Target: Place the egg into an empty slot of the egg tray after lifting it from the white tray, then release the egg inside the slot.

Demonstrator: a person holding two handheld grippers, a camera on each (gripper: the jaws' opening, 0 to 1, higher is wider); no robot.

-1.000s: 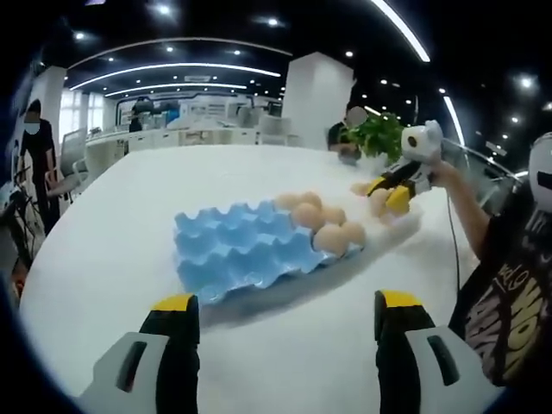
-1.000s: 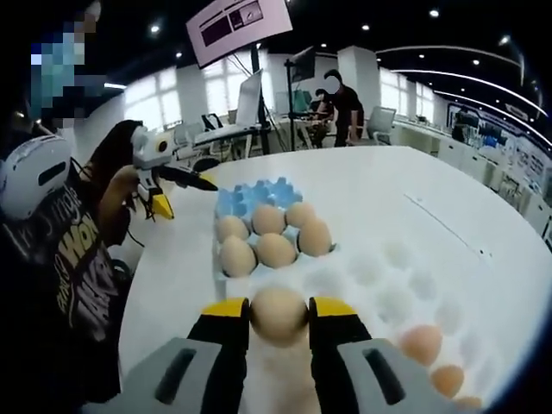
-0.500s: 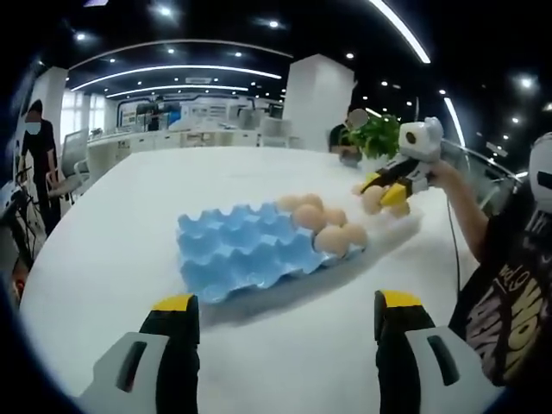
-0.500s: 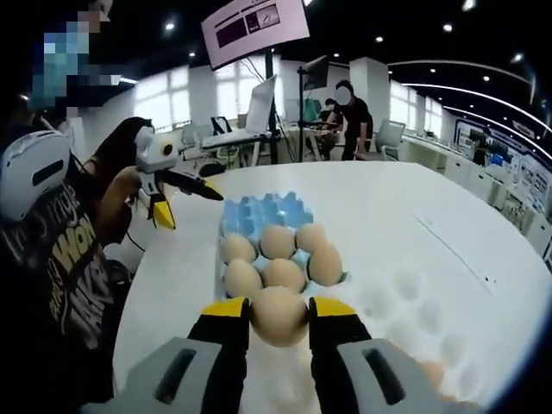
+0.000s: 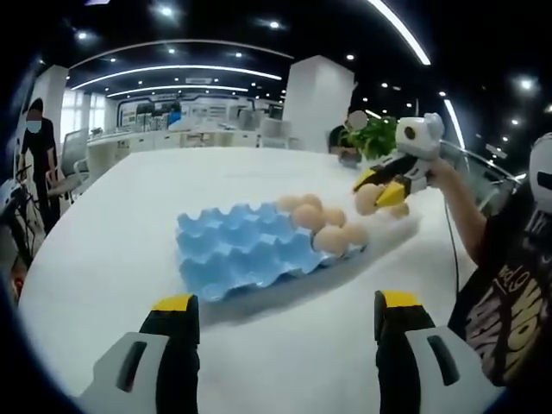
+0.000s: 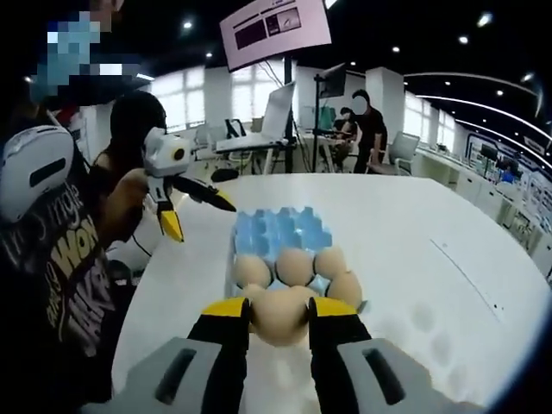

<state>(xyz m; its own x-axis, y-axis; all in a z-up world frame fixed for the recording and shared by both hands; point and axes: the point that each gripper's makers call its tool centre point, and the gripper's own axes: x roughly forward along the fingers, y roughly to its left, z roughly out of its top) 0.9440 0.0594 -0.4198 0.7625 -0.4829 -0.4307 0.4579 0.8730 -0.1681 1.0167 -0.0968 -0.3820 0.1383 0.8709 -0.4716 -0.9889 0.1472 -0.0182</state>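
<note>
— Low in the middle of the right gripper view, what's the right gripper (image 6: 280, 317) got?
— An egg (image 6: 279, 312), clamped between its yellow-tipped jaws, just short of the blue egg tray (image 6: 283, 231), whose near slots hold eggs.
— And the left gripper (image 5: 286, 312)?
— Spread wide with nothing in it, over the white table (image 5: 112, 233). At the right of the left gripper view, the egg (image 5: 368, 198) hangs above the blue tray's (image 5: 233, 250) filled end

bright ceiling strips, soft blur, fisheye-warped edges.
</note>
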